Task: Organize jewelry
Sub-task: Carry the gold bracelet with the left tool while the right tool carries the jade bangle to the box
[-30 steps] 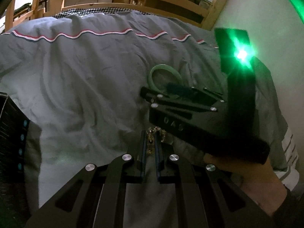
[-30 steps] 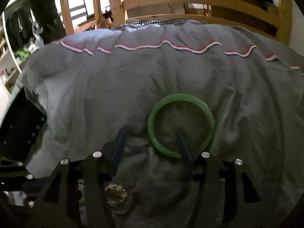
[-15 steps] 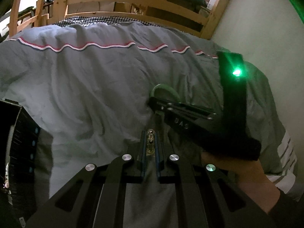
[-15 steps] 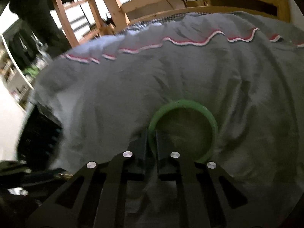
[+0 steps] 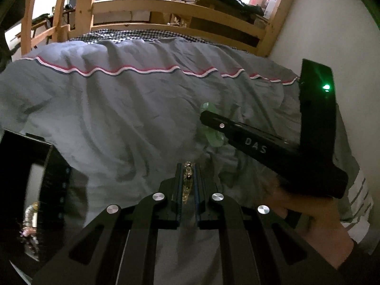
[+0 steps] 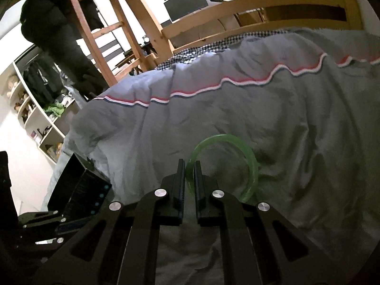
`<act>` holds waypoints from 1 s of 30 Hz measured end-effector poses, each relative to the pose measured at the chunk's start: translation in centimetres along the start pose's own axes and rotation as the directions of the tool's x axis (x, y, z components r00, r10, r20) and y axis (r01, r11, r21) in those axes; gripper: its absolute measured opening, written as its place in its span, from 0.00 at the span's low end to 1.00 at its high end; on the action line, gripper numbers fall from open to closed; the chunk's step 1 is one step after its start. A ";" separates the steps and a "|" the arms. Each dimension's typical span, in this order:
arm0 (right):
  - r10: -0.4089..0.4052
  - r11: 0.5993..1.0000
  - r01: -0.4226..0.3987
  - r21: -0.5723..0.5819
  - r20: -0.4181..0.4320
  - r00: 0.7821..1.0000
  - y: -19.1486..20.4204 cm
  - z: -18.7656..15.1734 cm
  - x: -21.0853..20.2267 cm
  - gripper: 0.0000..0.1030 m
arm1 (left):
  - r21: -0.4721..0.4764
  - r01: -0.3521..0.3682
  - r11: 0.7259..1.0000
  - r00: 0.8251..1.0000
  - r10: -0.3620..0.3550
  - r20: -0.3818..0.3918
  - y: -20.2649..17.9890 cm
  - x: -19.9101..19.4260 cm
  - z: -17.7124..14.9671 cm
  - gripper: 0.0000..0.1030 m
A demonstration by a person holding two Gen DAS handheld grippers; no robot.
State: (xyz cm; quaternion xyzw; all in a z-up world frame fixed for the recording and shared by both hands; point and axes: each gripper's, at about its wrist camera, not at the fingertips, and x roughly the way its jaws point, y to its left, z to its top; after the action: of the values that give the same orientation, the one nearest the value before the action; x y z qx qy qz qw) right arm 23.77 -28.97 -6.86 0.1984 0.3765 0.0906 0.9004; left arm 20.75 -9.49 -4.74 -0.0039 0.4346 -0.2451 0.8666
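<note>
Right wrist view takes in the grey bedspread [image 6: 296, 123] spread across the bed, with a black jewelry box [image 6: 78, 190] at its left edge. Neither piece looks stowed yet, so I judge the sorting is at the carrying stage, with both pieces yet to go into the box. Held clear of the cover, the green bangle [image 6: 228, 163] stands with its near rim pinched in the right claw [image 6: 189, 178], whose jaws are closed onto it. Smallest is the gold beaded chain [image 5: 187, 178], clamped between the nearly closed jaws of the left claw [image 5: 187, 180] above the bedspread
</note>
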 end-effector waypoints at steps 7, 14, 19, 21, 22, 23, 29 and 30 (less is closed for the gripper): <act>-0.016 0.996 0.019 -0.087 0.036 0.999 2.8 1.0 -2.0 0.08 | 0.012 -0.067 0.998 0.997 0.067 0.034 0.7 -2.4 0.8 0.07; 0.008 0.988 0.004 -0.153 0.076 0.997 5.8 1.5 -3.8 0.08 | -0.012 -0.134 0.991 0.988 0.135 0.077 2.2 -5.3 1.7 0.07; 0.034 0.978 -0.015 -0.209 0.089 0.995 8.3 1.4 -4.5 0.08 | -0.023 -0.194 0.981 0.976 0.195 0.096 3.0 -7.5 2.0 0.07; 0.054 0.973 -0.031 -0.229 0.093 0.994 9.4 1.1 -4.7 0.08 | -0.027 -0.208 0.978 0.972 0.210 0.104 3.4 -8.5 2.0 0.08; 0.061 0.971 -0.037 -0.238 0.094 0.994 9.9 1.1 -4.7 0.08 | -0.027 -0.216 0.976 0.970 0.217 0.106 3.6 -8.8 2.0 0.08; 0.069 0.968 -0.044 -0.248 0.091 0.994 10.4 0.9 -4.6 0.08 | -0.028 -0.228 0.973 0.967 0.230 0.108 3.9 -9.2 2.0 0.08; 0.105 0.952 -0.084 -0.296 0.056 0.993 13.0 -0.2 -3.9 0.08 | -0.077 -0.261 0.962 0.955 0.269 0.122 6.0 -11.4 2.2 0.08; 0.109 0.950 -0.088 -0.301 0.052 0.993 13.3 -0.4 -3.9 0.08 | -0.085 -0.265 0.960 0.954 0.274 0.123 6.4 -11.7 2.3 0.08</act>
State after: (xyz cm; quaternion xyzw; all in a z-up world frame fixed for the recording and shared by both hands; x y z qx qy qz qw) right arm 20.60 -17.98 1.03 0.0821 0.3174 0.1843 0.9266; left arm 19.27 0.69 4.08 0.0096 0.3801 -0.1088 0.9185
